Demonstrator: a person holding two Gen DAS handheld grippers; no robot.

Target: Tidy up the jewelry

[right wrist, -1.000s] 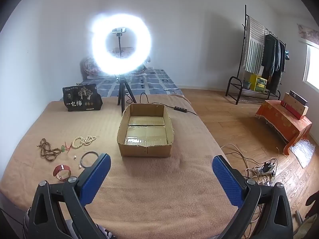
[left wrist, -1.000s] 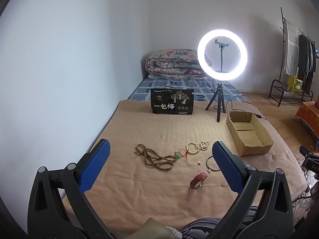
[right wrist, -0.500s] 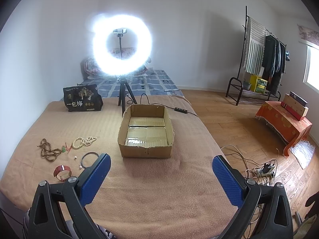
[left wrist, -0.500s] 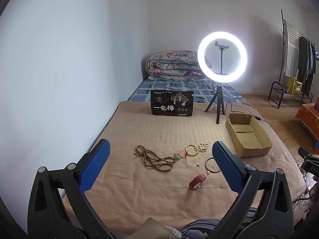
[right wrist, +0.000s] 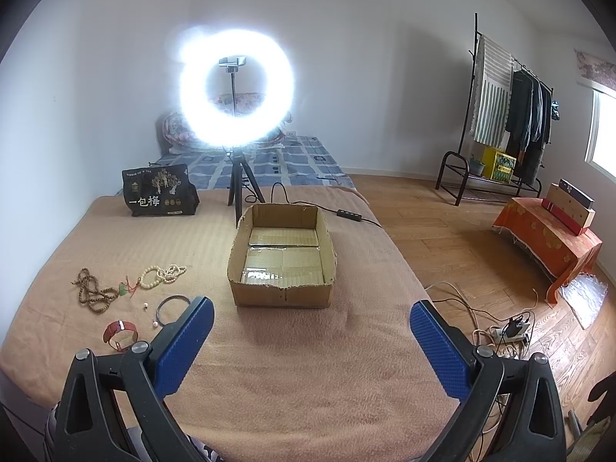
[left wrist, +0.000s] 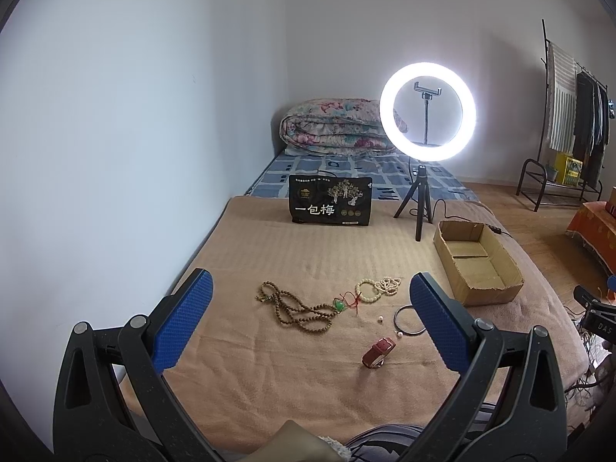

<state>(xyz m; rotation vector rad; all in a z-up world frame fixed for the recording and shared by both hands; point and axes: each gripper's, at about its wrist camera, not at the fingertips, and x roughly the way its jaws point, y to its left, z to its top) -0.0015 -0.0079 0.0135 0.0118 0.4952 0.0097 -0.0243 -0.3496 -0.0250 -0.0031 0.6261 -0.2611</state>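
Jewelry lies on the tan blanket (left wrist: 269,365): a brown bead necklace (left wrist: 296,308) with a green pendant (left wrist: 338,305), a cream bead bracelet (left wrist: 379,287), a dark bangle (left wrist: 408,319), two small pearls (left wrist: 380,319) and a red bracelet (left wrist: 379,352). An open, empty cardboard box (right wrist: 283,254) stands to their right. My left gripper (left wrist: 310,327) is open and empty, held above and short of the jewelry. My right gripper (right wrist: 312,342) is open and empty, in front of the box. The jewelry also shows in the right wrist view: necklace (right wrist: 92,292), bangle (right wrist: 171,308), red bracelet (right wrist: 121,333).
A lit ring light on a tripod (left wrist: 427,115) stands behind the box, its cable trailing right. A black printed bag (left wrist: 331,200) stands at the back. A folded quilt (left wrist: 338,127) lies beyond. A wall runs along the left. Clothes rack (right wrist: 512,115) and orange-covered table (right wrist: 546,238) stand off the bed.
Both grippers have drawn back and risen slightly; the jewelry and box look a little farther away. Nothing on the blanket has moved.
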